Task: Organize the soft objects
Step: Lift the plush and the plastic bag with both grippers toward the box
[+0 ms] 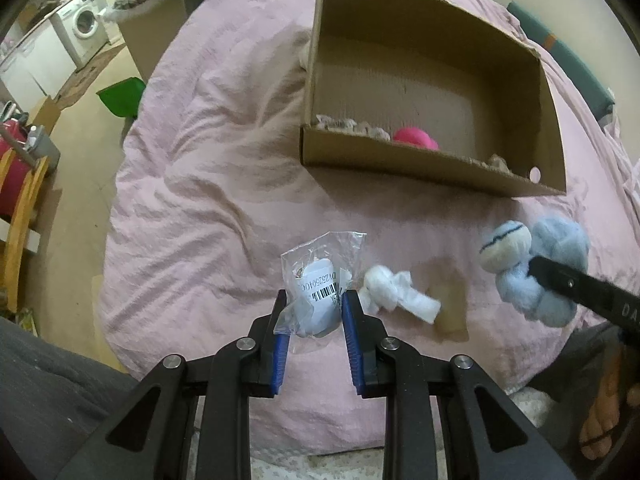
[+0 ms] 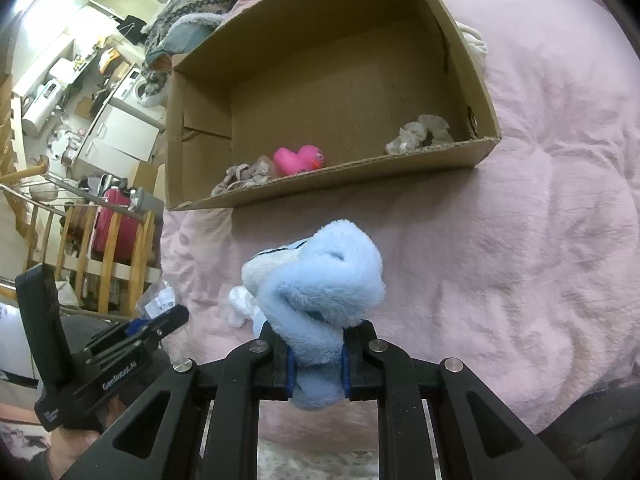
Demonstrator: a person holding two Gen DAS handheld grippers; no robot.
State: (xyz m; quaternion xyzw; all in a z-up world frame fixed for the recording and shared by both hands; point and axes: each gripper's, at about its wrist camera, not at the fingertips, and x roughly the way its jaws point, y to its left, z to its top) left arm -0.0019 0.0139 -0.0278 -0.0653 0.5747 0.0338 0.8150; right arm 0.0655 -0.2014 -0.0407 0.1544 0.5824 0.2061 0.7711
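Pinching the blue plush toy (image 2: 316,300) low on its squashy body, the right tongs (image 2: 318,364) hold it above the bed (image 2: 520,280), while the left tongs (image 1: 314,320) straddle a slippery bagged item (image 1: 316,284), not visibly clamped.

pink bed cover (image 1: 200,200) | cardboard box (image 1: 420,168) | white cloth (image 1: 396,292)

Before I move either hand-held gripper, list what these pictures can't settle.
- Object inside the plastic bag, left wrist view: creased film and glare blur it.
- Pink toy in the cardboard box, left wrist view: the near wall hides its lower part.
- Blue plush, right wrist view: the right hand-held gripper covers its lower end.
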